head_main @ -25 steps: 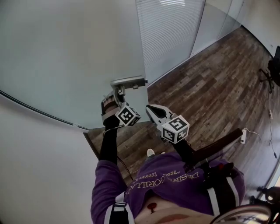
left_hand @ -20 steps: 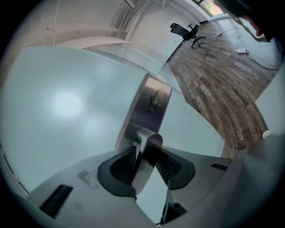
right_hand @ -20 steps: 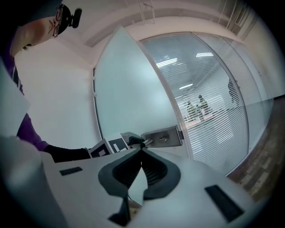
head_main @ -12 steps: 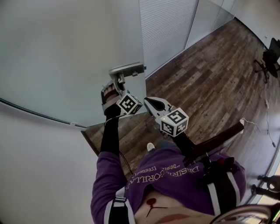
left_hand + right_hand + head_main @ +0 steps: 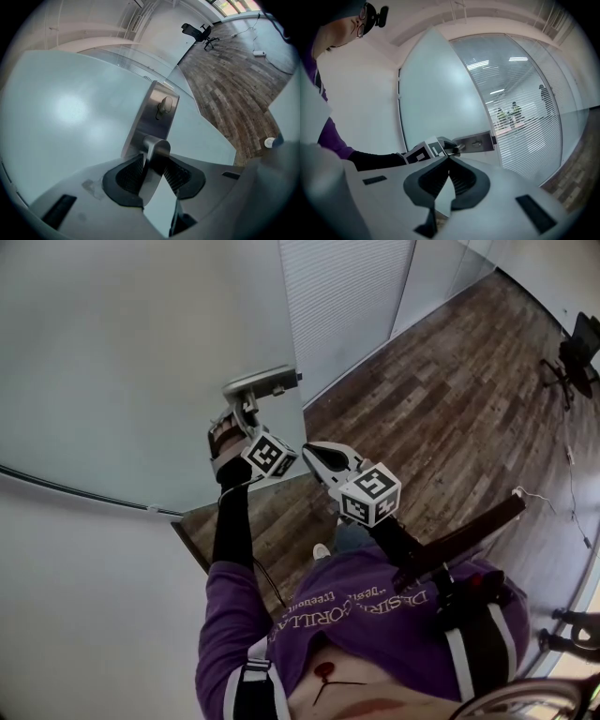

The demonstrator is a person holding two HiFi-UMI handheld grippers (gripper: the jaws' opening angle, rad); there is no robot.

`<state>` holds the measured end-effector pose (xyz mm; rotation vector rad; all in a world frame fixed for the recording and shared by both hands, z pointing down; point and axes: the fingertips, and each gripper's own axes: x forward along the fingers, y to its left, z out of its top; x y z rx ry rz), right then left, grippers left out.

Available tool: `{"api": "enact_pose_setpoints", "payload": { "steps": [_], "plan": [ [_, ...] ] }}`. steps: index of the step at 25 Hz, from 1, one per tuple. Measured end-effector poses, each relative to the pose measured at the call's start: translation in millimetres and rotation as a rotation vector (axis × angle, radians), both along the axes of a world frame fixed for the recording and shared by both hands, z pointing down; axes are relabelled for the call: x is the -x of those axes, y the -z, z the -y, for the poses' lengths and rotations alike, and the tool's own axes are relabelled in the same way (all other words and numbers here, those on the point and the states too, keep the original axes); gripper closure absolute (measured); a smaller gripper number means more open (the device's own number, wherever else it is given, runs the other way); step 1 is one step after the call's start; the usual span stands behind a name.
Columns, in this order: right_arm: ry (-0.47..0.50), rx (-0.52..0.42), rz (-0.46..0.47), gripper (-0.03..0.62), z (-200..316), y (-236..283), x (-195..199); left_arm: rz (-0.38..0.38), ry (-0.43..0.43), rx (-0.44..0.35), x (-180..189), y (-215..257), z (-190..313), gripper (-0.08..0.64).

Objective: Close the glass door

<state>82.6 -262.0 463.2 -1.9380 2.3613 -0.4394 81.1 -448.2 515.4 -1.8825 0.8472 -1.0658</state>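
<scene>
The frosted glass door (image 5: 141,343) fills the upper left of the head view, with a steel lock plate (image 5: 259,382) at its free edge. My left gripper (image 5: 247,424) is shut on the door's steel lever handle (image 5: 152,152); in the left gripper view the handle (image 5: 152,152) sits between both pads, below the lock plate (image 5: 157,112). My right gripper (image 5: 314,456) hangs just right of the door edge, shut on nothing. In the right gripper view its closed tips (image 5: 449,159) point at the left gripper (image 5: 445,146) and lock plate (image 5: 476,142).
A glass partition with white blinds (image 5: 342,306) stands beyond the door edge. Dark wood floor (image 5: 450,399) spreads to the right, with a black office chair (image 5: 570,362) at the far right. A white wall (image 5: 84,596) runs along the lower left.
The door edge with its lock plate and my left gripper have shifted left and slightly up in the head view. The right gripper followed a little to the left.
</scene>
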Motion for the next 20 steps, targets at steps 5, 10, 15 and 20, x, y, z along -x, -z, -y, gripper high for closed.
{"api": "enact_pose_setpoints", "payload": {
  "steps": [5,10,15,20],
  "plan": [
    [0.027,-0.014,-0.012,0.595,5,8,-14,-0.003,0.026,0.026,-2,-6,4,0.436],
    [0.052,-0.009,-0.013,0.595,6,7,-26,0.000,0.058,0.022,-1,-4,9,0.436],
    [0.080,-0.005,-0.013,0.595,21,13,-44,-0.002,0.084,0.035,-10,-3,26,0.436],
    [0.111,0.003,-0.011,0.595,28,11,-59,-0.001,0.110,0.037,-16,-1,37,0.436]
  ]
}}
